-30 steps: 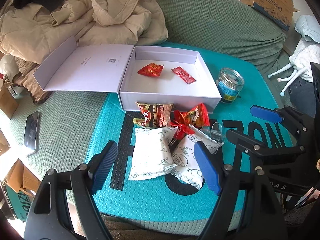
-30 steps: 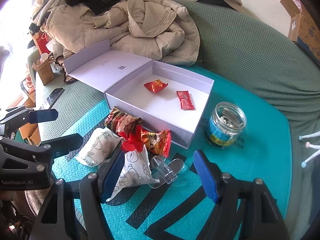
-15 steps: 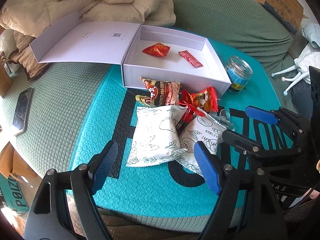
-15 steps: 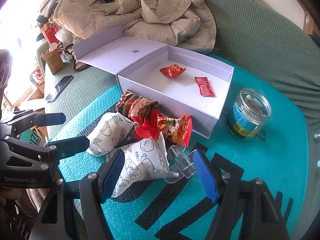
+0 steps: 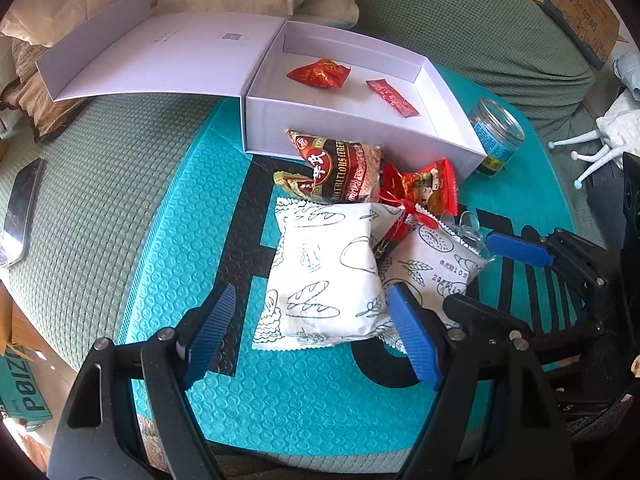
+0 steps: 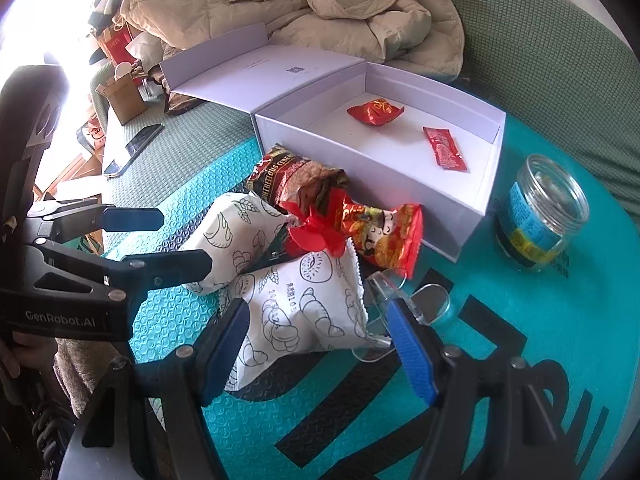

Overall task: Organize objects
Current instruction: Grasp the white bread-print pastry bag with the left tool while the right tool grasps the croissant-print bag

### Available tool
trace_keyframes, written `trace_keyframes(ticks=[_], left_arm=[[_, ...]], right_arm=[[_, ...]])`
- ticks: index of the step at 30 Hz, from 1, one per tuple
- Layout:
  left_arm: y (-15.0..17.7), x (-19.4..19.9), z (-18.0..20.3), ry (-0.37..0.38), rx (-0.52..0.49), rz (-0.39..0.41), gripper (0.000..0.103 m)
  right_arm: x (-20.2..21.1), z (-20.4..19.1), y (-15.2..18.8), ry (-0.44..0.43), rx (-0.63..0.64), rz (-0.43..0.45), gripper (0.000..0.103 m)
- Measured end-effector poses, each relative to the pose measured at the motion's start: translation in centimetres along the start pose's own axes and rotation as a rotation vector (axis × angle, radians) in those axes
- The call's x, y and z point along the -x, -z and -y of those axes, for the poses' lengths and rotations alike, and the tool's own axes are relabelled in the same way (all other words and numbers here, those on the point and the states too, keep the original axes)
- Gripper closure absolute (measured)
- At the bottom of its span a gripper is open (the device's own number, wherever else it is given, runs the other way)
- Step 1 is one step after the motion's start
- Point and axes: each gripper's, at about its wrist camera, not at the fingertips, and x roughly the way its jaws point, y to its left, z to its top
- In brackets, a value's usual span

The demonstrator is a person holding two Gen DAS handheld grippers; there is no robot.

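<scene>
Blue-padded tools (image 5: 312, 336) (image 6: 320, 344) gape, holding nothing.

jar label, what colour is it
Blue with a yellow patch, on the glass jar; clearest in the right wrist view.

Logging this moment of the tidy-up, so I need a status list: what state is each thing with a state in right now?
White box: open, lid folded flat, two red packets inside.
Glass jar: upright, no lid on.
Left bread packet: sealed, lying flat between the left gripper's open jaws.
Right bread packet: sealed, between the right gripper's open jaws.
Phone: screen dark.
</scene>
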Motion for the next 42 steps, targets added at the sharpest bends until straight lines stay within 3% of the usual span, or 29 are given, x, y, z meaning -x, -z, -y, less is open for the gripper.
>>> trace_keyframes(ticks=[10, 16, 18, 21, 30, 40, 42], left_arm=[[-0.5, -3.3, -0.2, 0.028, -0.003, -0.068, 0.025], [-0.4, -3.6, -0.5, 0.039, -0.003, -0.061, 0.025], [-0.4, -3.7, -0.4, 0.062, -0.009, -0.065, 0.035], [-0.3, -3.6, -0.2, 0.060, -0.014, -0.061, 0.039], [0.8, -2.8, -0.3, 0.089, 0.025, -0.078, 0.044], [3.1, -1.4, 0.4, 0.102, 0.007, -0.116, 0.044], [3.7, -1.2, 0.6, 0.111, 0.006, -0.124, 0.044]], right_arm=[[-1.5, -0.4, 0.2, -0.041, 0.036, -0.016, 0.031], [-2.0, -0.5, 0.2, -0.069, 0.033, 0.001, 0.031], [-2.0, -0.7, 0.3, -0.066, 0.047, 0.018, 0.031], [-2.0, -0.7, 0.4, -0.069, 0.051, 0.030, 0.031], [-0.9, -0.5, 1.3, -0.078, 0.046, 0.039, 0.055], [0.3, -1.5, 3.1, -0.086, 0.072, -0.002, 0.052], [0.3, -1.7, 3.4, -0.085, 0.078, -0.018, 0.042]])
